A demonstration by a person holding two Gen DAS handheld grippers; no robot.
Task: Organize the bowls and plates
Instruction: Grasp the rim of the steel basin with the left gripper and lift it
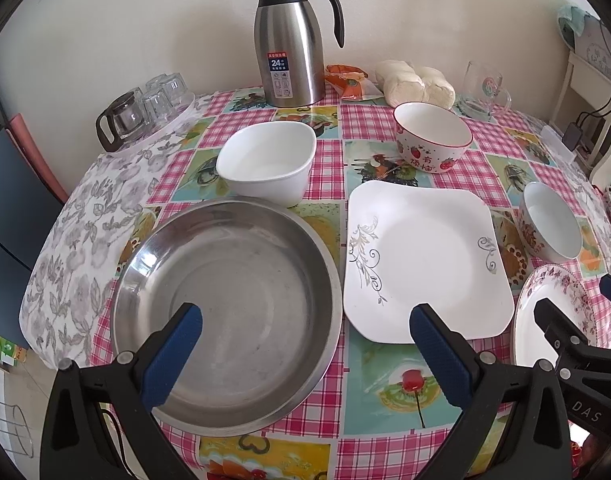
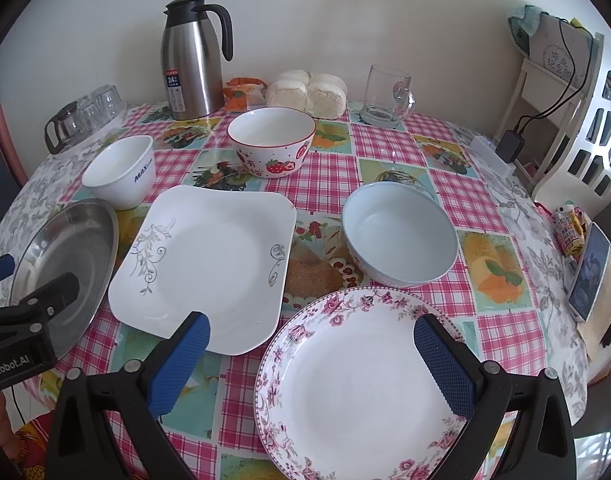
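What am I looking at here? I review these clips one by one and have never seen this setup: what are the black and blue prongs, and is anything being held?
The prongs are two hand-held grippers; a person carries one in each hand, and each has a wide-angle camera looking along its fingers. One picture is from the left gripper, the other from the right gripper. Both are open and hold nothing.

On the checked tablecloth lie the dishes to sort: a steel basin under the left gripper, a square white plate in the middle, and a flowered round plate under the right gripper. Behind them stand a white square bowl, a strawberry bowl and a pale blue bowl.

At the back are a steel thermos jug, buns and a glass mug.
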